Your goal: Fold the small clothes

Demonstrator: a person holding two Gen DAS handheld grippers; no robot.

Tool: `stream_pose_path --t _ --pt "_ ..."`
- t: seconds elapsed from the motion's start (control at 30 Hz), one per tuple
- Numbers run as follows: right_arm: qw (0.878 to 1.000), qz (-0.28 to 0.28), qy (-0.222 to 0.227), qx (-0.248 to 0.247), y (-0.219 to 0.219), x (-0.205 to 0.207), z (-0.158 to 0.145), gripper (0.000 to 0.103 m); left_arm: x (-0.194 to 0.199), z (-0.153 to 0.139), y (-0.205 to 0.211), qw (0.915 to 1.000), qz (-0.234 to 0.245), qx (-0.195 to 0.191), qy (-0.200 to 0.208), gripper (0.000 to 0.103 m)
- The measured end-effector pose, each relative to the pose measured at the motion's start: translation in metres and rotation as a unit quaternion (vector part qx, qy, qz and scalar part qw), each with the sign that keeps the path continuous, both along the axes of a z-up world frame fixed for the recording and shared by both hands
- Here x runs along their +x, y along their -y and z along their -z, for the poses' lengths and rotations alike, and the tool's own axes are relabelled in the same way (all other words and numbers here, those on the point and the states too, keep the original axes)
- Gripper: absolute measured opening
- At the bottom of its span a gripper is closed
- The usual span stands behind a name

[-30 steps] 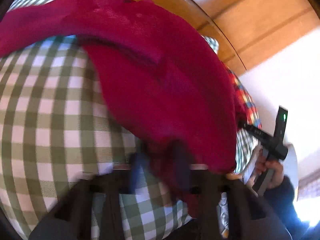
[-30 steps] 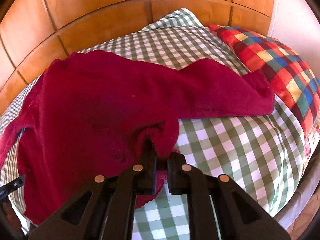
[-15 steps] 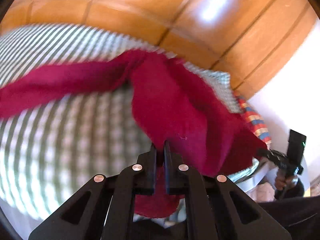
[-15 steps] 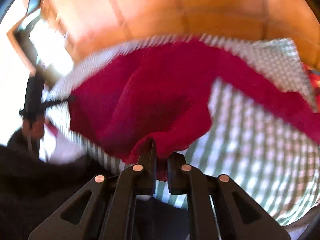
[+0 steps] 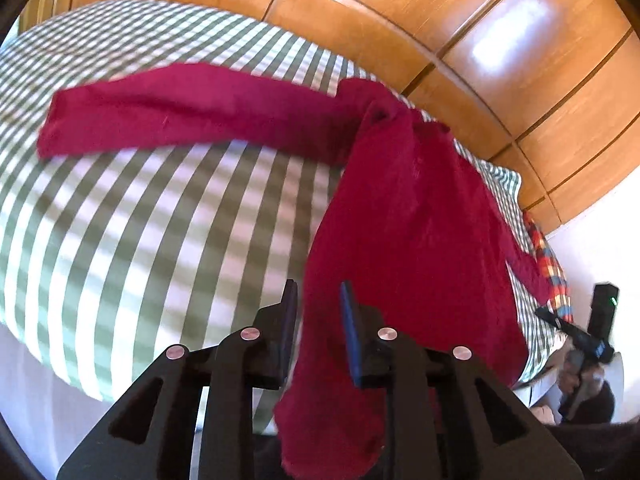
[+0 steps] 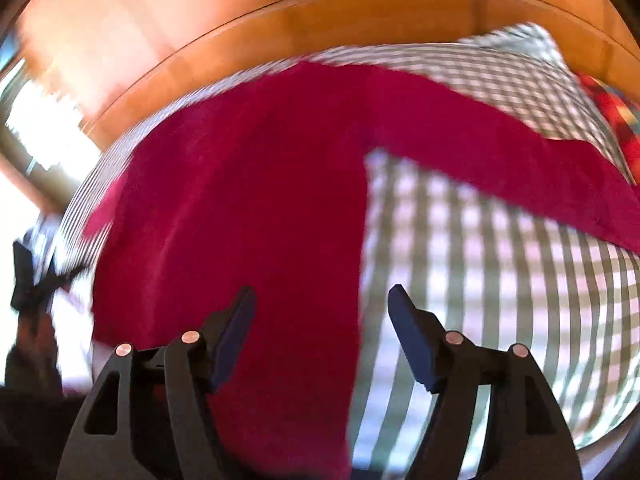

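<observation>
Both the left gripper (image 5: 318, 304) and right gripper (image 6: 322, 308) have just been opening.

Matt red knit garment (image 5: 408, 216), glossy wood panels (image 5: 500, 40)

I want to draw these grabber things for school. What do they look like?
Each gripper, left and right, is matte black plastic with two angular arms, triangle-shaped cut-outs and round silvery rivets. The fingers carry flat dark blue pads. The far handle has a small green light. The person's sleeve looks dark.
</observation>
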State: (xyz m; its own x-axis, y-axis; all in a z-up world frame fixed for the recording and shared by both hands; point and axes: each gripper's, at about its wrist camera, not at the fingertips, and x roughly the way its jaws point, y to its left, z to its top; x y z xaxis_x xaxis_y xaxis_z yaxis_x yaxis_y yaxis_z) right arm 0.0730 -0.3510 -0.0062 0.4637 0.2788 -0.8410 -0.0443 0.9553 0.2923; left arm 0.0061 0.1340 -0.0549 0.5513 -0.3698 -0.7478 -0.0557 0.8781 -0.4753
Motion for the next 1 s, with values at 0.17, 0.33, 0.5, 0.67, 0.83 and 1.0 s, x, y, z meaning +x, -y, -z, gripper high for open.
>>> stream_pose_path --t 0.17,0.33,0.5,0.67,0.83,1.0 --pt "0.997 0.063 -0.032 -0.017 -0.007 0.066 0.038 0.045 0.021 0.008 0.01 0.9994 -0.034 -0.007 -0.009 0.02" --pt "0.991 0.039 0.005 -0.132 -0.028 0.069 0.034 0.008 0.043 0.019 -0.023 0.992 -0.12 0.02 -0.032 0.02" --pt "0.985 0.085 0.014 -0.149 0.001 0.057 0.043 0.022 0.045 0.03 -0.104 0.967 -0.247 -0.018 -0.06 0.034" --pt "0.983 0.115 0.016 -0.141 -0.002 0.061 0.038 0.062 0.034 0.025 -0.171 0.9291 -0.365 -0.043 -0.041 0.056" --pt "0.976 0.131 0.066 -0.162 -0.022 0.05 0.006 0.071 0.056 0.031 -0.182 0.9298 -0.364 -0.001 -0.053 0.043" --pt "0.984 0.07 0.089 -0.14 -0.056 0.057 -0.01 0.072 0.085 0.003 -0.186 0.939 -0.335 0.073 -0.021 0.009"
